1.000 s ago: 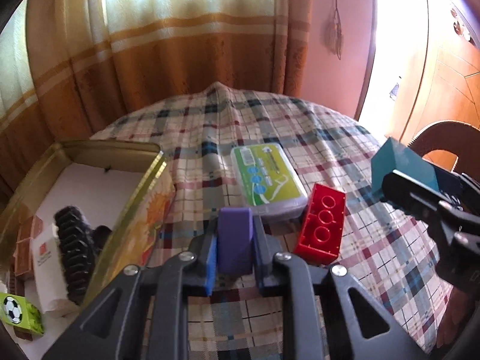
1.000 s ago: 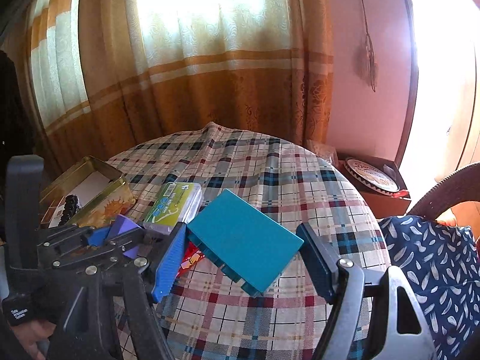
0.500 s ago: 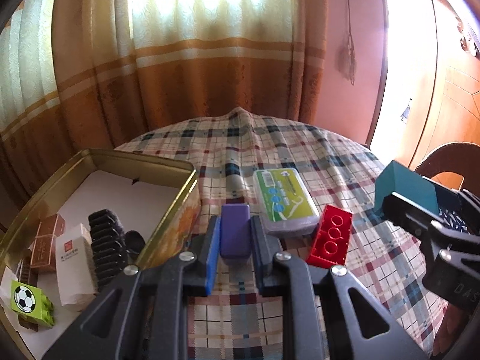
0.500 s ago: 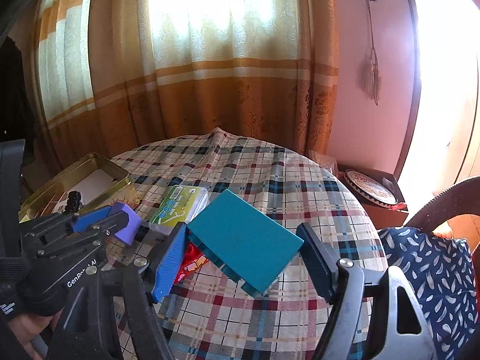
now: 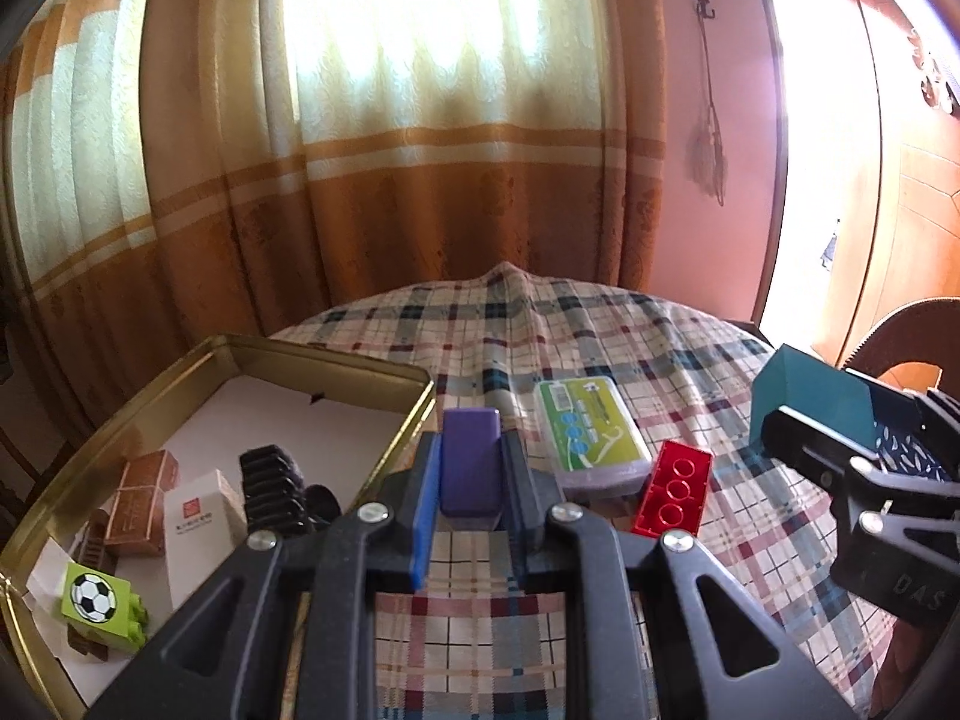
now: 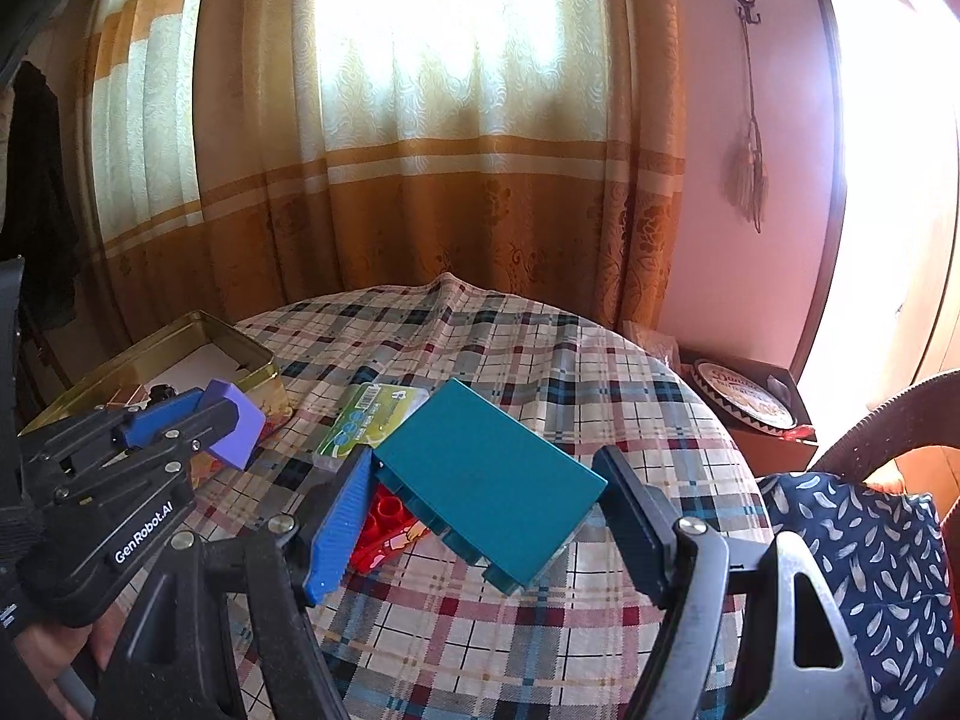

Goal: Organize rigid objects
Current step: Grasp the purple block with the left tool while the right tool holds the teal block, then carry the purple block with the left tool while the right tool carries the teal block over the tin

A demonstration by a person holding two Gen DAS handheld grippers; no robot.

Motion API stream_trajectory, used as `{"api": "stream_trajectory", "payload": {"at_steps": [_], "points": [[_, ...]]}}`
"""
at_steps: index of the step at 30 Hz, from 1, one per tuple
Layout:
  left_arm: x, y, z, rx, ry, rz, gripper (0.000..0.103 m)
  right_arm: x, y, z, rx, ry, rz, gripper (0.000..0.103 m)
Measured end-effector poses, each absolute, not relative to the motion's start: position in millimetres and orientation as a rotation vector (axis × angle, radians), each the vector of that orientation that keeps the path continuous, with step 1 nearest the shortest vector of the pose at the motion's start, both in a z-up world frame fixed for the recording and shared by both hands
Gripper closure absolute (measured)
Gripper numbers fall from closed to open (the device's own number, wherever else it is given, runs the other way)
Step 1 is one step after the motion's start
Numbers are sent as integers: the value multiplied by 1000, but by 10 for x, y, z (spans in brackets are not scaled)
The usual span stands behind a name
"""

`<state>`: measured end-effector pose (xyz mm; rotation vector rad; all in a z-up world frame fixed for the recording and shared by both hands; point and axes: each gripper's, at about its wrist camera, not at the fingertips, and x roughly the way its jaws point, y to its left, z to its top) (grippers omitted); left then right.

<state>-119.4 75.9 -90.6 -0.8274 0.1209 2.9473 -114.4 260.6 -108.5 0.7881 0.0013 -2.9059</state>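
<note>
My left gripper (image 5: 471, 480) is shut on a purple block (image 5: 470, 461), held above the tablecloth just right of the gold tin (image 5: 336, 354). The block also shows in the right wrist view (image 6: 236, 420). My right gripper (image 6: 486, 480) is shut on a teal box (image 6: 489, 477), held above the table; the box also shows at the right of the left wrist view (image 5: 810, 402). A red stud brick (image 5: 675, 498) and a green-lidded case (image 5: 591, 435) lie on the cloth between the grippers.
The tin holds a black ridged piece (image 5: 273, 495), a white carton (image 5: 201, 531), brown cartons (image 5: 141, 507) and a green football brick (image 5: 99, 597). A round plaid table (image 6: 600, 372) stands before curtains. A patterned cushion (image 6: 870, 570) and a box with a round tin (image 6: 744, 399) lie right.
Both grippers have risen with their loads. The left one has drawn back and tilted up, so more of the tin's inside and the curtain shows.
</note>
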Motion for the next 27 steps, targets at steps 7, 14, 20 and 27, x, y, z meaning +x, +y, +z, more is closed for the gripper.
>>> {"api": "stream_trajectory", "payload": {"at_steps": [7, 14, 20, 27], "points": [[-1116, 744, -863, -775, 134, 2976, 85, -1105, 2597, -1054, 756, 2, -2910, 28], [-1040, 723, -822, -723, 137, 3007, 85, -1082, 2586, -1033, 727, 4, -2916, 28], [-981, 728, -790, -683, 151, 3017, 85, -1056, 2585, -1020, 705, 2, -2920, 28], [-891, 736, -762, -632, 175, 3033, 85, -1010, 2571, -996, 673, 13, -2927, 28]]}}
